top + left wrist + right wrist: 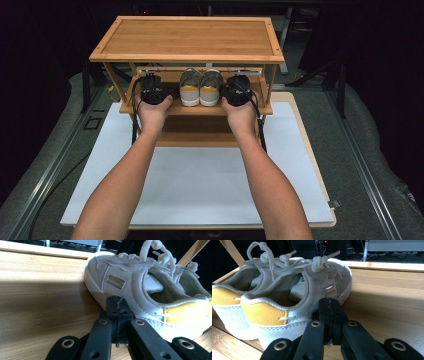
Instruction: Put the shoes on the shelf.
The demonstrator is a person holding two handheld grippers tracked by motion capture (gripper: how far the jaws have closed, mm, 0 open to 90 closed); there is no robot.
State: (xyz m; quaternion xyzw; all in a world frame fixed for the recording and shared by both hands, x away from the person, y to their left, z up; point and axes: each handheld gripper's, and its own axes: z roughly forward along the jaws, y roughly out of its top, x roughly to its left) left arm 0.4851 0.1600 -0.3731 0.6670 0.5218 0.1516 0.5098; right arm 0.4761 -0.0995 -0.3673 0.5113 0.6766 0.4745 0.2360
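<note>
A pair of pale grey shoes with yellow heel patches (200,87) stands side by side on the middle shelf of a wooden rack (187,37), heels toward me. My left gripper (153,89) rests on that shelf just left of the left shoe (150,290), jaws shut with nothing between them (117,306). To the right of the right shoe (294,297) sits my right gripper (237,90), its jaws pressed together and empty (329,307). Each gripper's tips lie close beside a shoe's side wall; whether they touch it I cannot tell.
The rack stands on a white mat (200,180) over a wooden board on the floor. Its top shelf hangs low over both grippers, and slanted side struts (116,80) flank the middle shelf. A lower shelf (200,137) lies beneath.
</note>
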